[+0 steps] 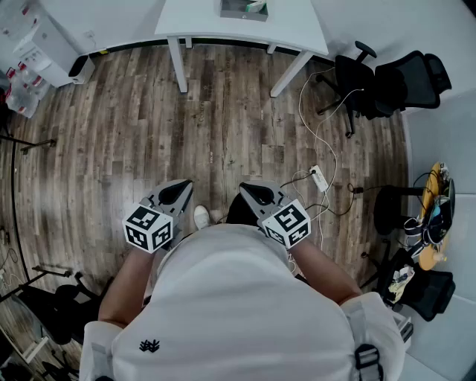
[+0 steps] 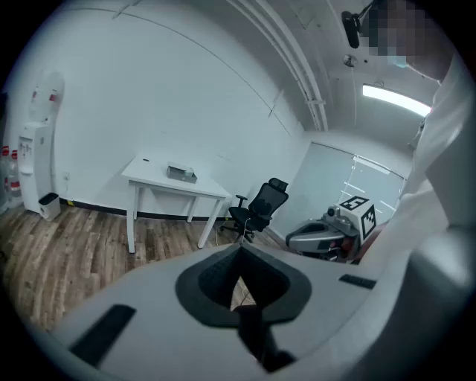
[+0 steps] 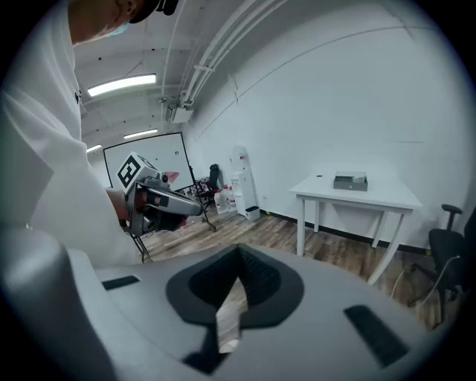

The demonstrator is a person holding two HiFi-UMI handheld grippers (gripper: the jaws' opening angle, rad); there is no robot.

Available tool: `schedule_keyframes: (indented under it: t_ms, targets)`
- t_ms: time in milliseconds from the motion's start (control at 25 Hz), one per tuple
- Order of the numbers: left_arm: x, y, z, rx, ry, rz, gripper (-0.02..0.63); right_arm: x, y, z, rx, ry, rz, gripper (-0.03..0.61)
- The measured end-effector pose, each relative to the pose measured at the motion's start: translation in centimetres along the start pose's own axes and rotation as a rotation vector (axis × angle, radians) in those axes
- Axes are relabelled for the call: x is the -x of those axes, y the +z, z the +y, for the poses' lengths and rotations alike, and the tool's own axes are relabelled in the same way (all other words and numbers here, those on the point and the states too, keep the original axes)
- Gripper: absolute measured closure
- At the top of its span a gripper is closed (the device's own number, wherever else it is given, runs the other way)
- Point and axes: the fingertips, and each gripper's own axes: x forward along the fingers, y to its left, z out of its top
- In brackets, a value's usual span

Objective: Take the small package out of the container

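A grey open container [image 1: 244, 9] sits on a white table [image 1: 290, 26] at the far side of the room, well away from both grippers. Something pale green shows inside it; I cannot make out the small package. The container also shows in the left gripper view [image 2: 181, 173] and the right gripper view [image 3: 350, 181]. My left gripper [image 1: 181, 187] and right gripper [image 1: 251, 189] are held close to the person's body above the wooden floor. Both point towards the table, and both are shut with nothing in them [image 2: 239, 257] [image 3: 238, 260].
Two black office chairs [image 1: 357, 78] [image 1: 413, 78] stand right of the table. A white power strip [image 1: 320, 178] with trailing cables lies on the floor ahead to the right. A water dispenser [image 2: 33, 160] stands by the left wall. Cluttered stands are at the right edge.
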Motion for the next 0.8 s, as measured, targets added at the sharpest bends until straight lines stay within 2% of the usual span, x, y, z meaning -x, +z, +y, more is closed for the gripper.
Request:
schedule_keyframes:
  t_ms: [160, 360, 560, 800]
  targets:
    - [0.3, -0.2, 1.5, 0.02, 0.017, -0.005, 0.607, -0.5, 0.0, 0.6, 0.004, 0.012, 0.01, 0.572]
    - [-1.5, 0.7, 2.4, 0.009, 0.022, 0.003, 0.607, -1.2, 0.8, -1.2, -0.023, 0.014, -0.006, 0.572]
    - [-5.0, 2.8, 3.7, -0.013, 0.03, 0.02, 0.607, -2.6, 2.1, -5.1, -0.07, 0.031, -0.044, 0.572]
    - [-11.1, 7.1, 5.3, -0.062, 0.028, 0.053, 0.607, -4.3, 4.5, -11.6, -0.081, 0.025, -0.095, 0.568]
